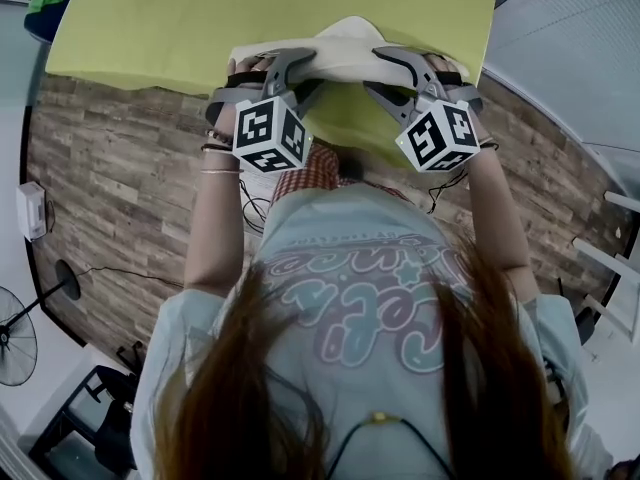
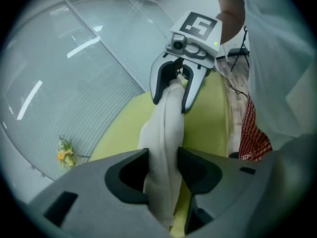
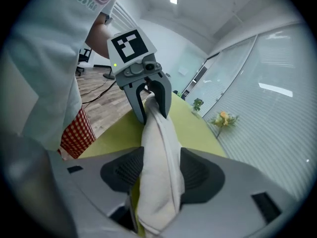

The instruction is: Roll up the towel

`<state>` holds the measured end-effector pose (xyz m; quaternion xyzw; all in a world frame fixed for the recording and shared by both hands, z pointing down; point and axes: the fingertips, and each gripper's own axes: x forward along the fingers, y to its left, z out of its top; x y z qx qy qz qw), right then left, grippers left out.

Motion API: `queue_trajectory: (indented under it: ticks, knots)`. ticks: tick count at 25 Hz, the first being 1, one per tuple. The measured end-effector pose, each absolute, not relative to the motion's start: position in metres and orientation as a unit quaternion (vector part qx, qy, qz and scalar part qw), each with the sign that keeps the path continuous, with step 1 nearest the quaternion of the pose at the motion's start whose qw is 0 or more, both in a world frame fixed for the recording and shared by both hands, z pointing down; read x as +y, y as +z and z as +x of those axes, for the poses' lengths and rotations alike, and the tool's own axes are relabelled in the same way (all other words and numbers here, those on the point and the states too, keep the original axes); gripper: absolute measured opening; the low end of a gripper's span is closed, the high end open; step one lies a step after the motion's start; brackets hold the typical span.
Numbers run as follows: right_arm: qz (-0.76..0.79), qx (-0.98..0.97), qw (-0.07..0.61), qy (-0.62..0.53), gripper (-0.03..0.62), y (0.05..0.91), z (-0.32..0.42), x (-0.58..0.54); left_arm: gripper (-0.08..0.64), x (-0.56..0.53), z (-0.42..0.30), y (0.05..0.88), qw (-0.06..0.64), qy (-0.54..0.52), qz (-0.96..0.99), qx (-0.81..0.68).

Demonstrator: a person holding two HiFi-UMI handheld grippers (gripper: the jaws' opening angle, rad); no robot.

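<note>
Head view: looking steeply down on a cream towel (image 1: 345, 48), bunched into a long roll along the near edge of the green table (image 1: 200, 18). Pinched at its left end by the left gripper (image 1: 300, 73) and at its right end by the right gripper (image 1: 385, 76), both angled down and inward. Wood-look floor (image 1: 110, 188) below the table edge, fan (image 1: 15, 343) at lower left.

Left gripper view: clamped on the towel (image 2: 166, 128). Jaws fairly wide apart, pads pressed on the thick fold from both sides, loose end poking out below. Stretches from here straight across to the right gripper (image 2: 171, 103), closed over the far end. Lying on or just above the table (image 2: 208, 123); can't tell which. Flowers (image 2: 64, 155) by the glass wall at left, red checked cloth (image 2: 252, 133) at right.

Right gripper view: gripping the other end of the towel (image 3: 158, 143). Jaws again well apart, gap filled by the fabric, pads touching it on both sides. Left gripper (image 3: 151, 115) opposite, closed on the far end. Flowers (image 3: 223, 119) at right beyond the table, checked cloth (image 3: 77, 133) at left.
</note>
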<state>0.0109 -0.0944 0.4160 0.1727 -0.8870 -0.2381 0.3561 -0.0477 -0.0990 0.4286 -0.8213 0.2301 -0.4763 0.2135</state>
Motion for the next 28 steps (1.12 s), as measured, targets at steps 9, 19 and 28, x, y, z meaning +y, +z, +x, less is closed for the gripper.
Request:
queue_trajectory:
  ticks: [9,19,28]
  knots:
    - [0.175,-0.895,0.35,-0.215,0.189,0.421,0.022,-0.102,0.15,-0.103,-0.048,0.427,0.174,-0.472,-0.838,0.212]
    - [0.196,-0.925,0.303,-0.118,0.196,0.408,0.023,-0.153,0.15,-0.149,-0.051,0.417,0.136,-0.465,-0.852,0.197]
    - [0.224,-0.934,0.27,-0.068,0.209,0.401,0.028,-0.188,0.153,-0.185,-0.054,0.413,0.128,-0.446,-0.861,0.209]
